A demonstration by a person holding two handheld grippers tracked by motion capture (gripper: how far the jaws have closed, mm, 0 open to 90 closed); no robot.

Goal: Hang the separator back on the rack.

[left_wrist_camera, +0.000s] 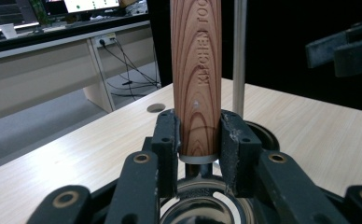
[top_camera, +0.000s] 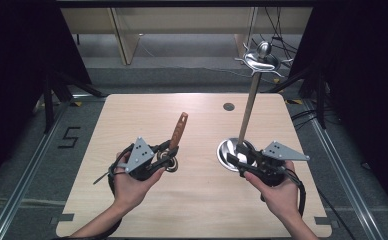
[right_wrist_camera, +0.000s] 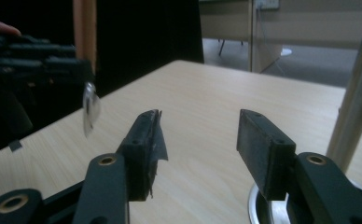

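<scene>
In the high view, a wooden-handled utensil (top_camera: 178, 131) is held by the left gripper (top_camera: 168, 156) over the wooden table (top_camera: 192, 200), handle slanting up and away, metal end down at the jaws. The right gripper (top_camera: 244, 159) is seen just beside the round base (top_camera: 228, 152) of a metal stand (top_camera: 249, 107) — its pole rises to a hooked top beyond the table's far edge.

In the left gripper view, the wooden handle (left_wrist_camera: 196, 79) is clamped between the two black pads (left_wrist_camera: 167, 140) (lettering runs along the grain), with a shiny round metal part (left_wrist_camera: 202, 207) below.

In the right gripper view, the fingers (right_wrist_camera: 144, 149) are spread apart with nothing between them — bare tabletop (right_wrist_camera: 207, 107) beyond. The pole (right_wrist_camera: 354, 93) stands at the right; the left gripper (right_wrist_camera: 39, 70) is seen at the left.
</scene>
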